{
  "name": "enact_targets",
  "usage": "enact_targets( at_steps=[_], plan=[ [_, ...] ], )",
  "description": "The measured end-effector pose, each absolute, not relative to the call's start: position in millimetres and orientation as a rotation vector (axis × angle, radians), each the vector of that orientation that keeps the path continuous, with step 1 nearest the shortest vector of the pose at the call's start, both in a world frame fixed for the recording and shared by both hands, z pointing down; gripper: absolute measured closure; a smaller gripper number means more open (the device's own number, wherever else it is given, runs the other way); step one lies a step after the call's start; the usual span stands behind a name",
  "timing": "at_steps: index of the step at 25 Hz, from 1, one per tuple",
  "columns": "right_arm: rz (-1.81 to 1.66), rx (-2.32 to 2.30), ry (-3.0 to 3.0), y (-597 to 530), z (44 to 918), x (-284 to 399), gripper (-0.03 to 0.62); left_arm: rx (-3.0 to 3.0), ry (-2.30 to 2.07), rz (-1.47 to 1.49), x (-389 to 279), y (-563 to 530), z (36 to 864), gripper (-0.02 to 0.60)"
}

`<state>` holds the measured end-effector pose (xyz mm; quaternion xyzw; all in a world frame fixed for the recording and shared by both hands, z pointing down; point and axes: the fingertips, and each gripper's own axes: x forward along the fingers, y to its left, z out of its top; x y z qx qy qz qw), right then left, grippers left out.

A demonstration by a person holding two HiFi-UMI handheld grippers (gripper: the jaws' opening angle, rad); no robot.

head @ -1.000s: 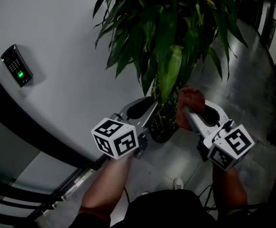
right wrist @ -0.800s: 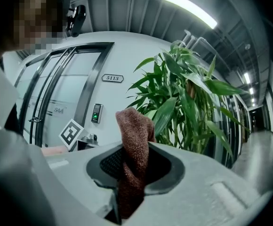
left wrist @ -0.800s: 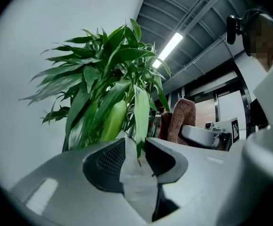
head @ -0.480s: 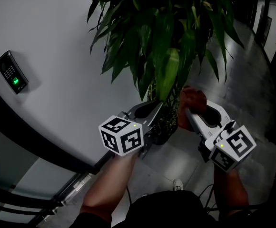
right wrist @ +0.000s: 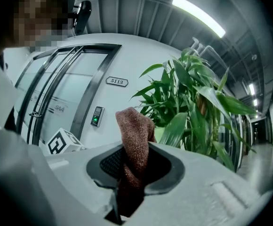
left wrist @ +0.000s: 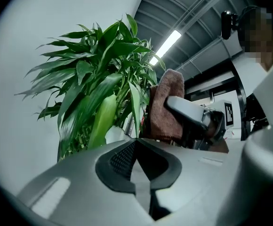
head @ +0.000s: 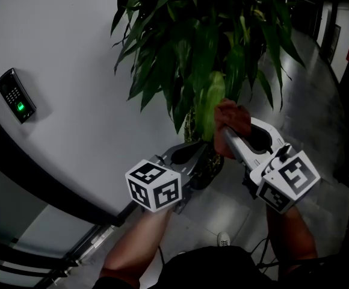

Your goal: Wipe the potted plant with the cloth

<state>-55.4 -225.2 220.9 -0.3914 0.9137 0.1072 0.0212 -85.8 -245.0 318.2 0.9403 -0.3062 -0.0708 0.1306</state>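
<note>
The potted plant (head: 204, 35) spreads long green leaves over both grippers, and its dark pot (head: 203, 172) stands on the floor below them. One pale green leaf (head: 209, 104) hangs down the middle. My right gripper (head: 227, 136) is shut on a reddish-brown cloth (head: 232, 119), which touches that leaf's right edge. In the right gripper view the cloth (right wrist: 135, 131) stands up out of the jaws. My left gripper (head: 200, 148) sits just below the pale leaf; its jaws have just been closing and now meet. A narrow leaf (left wrist: 135, 108) ends at their tips; whether it is pinched I cannot tell.
A white curved wall (head: 72, 71) with a keypad reader (head: 16, 95) is on the left. A dark door frame (head: 54, 194) runs along the lower left. Shiny tiled floor (head: 319, 95) stretches away to the right. The person's shoe (head: 224, 238) is below the grippers.
The left gripper's jaws went from open to closed as it slid in under the pale leaf. The right gripper rose with the cloth, up against that leaf.
</note>
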Motion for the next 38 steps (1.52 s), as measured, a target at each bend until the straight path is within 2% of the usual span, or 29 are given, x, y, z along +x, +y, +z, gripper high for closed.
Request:
enact_targets(
  at_steps=[4, 12, 38],
  plan=[
    [0.412, -1.253, 2.758, -240, 180, -51, 0.519, 2.722, -0.877, -0.217, -85, -235, 319, 0.565],
    [0.356, -1.282, 2.655, -281, 131, -55, 0.519, 2.714, -0.877, -0.212, -80, -226, 323, 0.565],
    [0.395, -1.305, 2.877, -289, 214, -95, 0.519, 2.68, -0.905, -0.214, -82, -229, 333, 0.565]
  ],
)
